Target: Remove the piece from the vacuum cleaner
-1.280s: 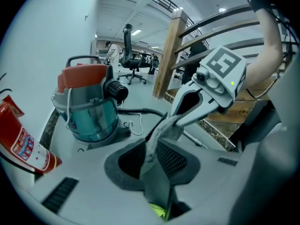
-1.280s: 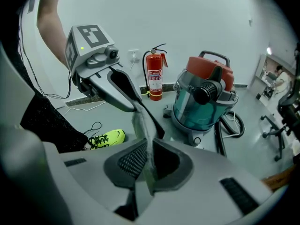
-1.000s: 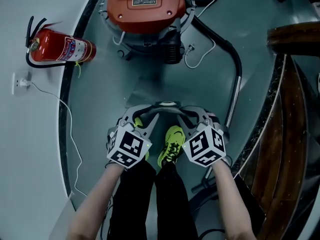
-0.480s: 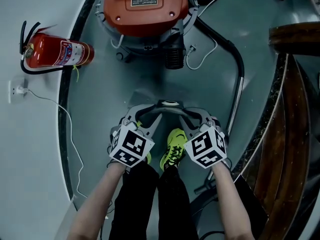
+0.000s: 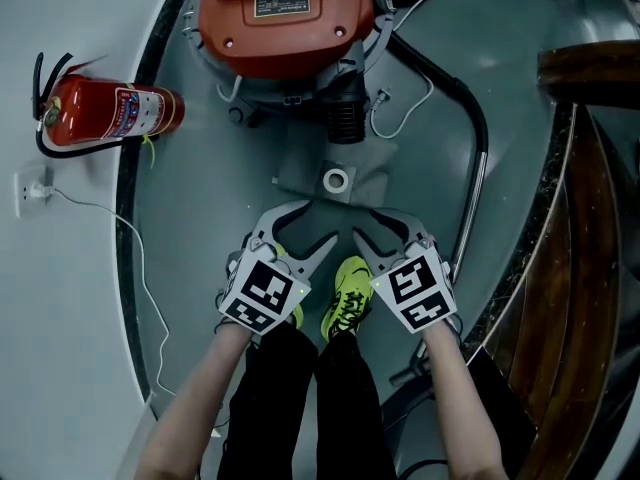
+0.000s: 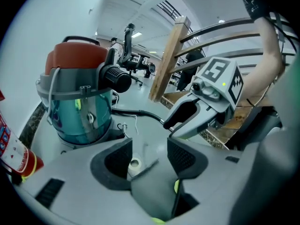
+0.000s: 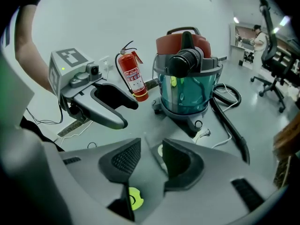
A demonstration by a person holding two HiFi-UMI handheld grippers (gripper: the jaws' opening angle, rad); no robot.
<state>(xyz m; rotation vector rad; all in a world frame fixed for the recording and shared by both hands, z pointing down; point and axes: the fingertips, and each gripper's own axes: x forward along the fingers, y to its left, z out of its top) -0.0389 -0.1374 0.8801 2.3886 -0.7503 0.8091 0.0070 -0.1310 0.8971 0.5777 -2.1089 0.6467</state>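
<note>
Head view: the piece (image 5: 356, 184) lay flat on the floor (image 5: 220, 198) as far as I could tell, centre frame, between the vacuum cleaner (image 5: 285, 18) at top and both claws below. It was a flat grey plate, long axis left-right across frame, with its white ring (image 5: 336, 180) facing up. The left gripper (image 5: 318, 223) and right gripper (image 5: 366, 224) sat just below it, tips aimed up-frame at it. Neither touched it, and both were about equally near.

Left gripper view: jaws had just been opening and stood wide apart with nothing pinched. The white ring showed through the gap, beyond the pads, nearer the left one.

Right gripper view: jaws had also just been opening, partly apart, empty. The white ring peeked out beside the right pad.

My read: the piece was already off the vacuum cleaner. A re-grab would mean going forward and down and closing across its short axis.
</note>
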